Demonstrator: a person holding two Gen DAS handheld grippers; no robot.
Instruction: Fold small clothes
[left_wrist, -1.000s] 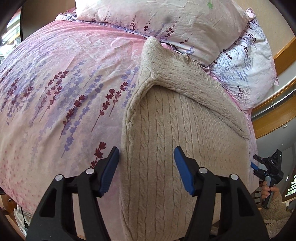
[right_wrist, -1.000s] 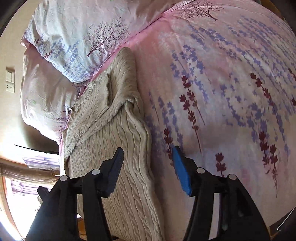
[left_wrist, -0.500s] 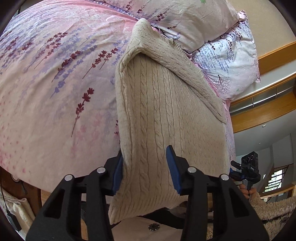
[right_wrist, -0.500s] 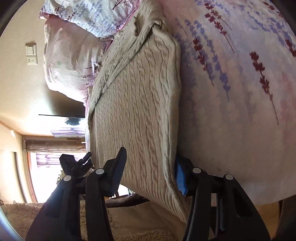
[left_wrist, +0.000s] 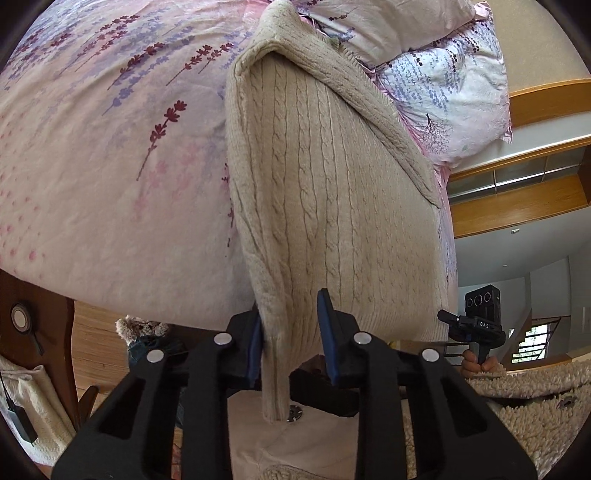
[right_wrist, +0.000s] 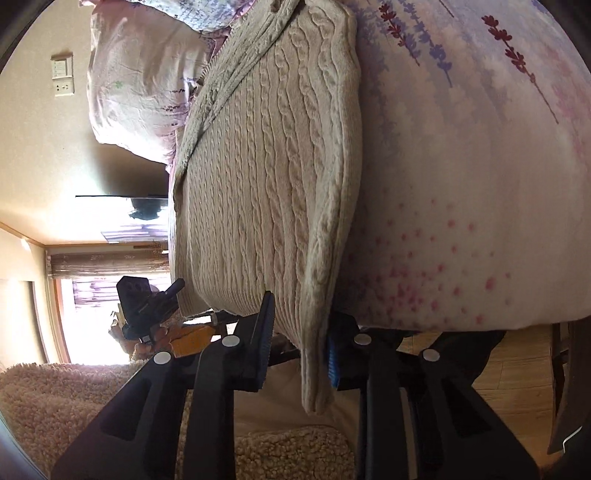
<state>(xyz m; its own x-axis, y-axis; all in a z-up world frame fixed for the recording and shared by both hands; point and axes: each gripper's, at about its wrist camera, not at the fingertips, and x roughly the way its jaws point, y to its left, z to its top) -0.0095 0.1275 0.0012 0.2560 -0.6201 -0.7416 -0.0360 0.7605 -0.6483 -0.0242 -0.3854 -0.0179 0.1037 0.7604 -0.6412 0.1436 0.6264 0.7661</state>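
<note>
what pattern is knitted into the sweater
Beige cable knit on the sweater: vertical twisted ropes, clearest in the right wrist view.

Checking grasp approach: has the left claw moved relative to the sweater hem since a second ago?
Yes. The left claw has come back toward the near bed edge, its jaws closing onto the sweater hem corner that overhangs it.

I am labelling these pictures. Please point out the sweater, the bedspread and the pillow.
sweater (left_wrist: 332, 177), left wrist view, middle of the cable-knit front.
bedspread (left_wrist: 110, 147), left wrist view, bare flowered part left of the sweater.
pillow (left_wrist: 454, 85), left wrist view, its printed face.
</note>
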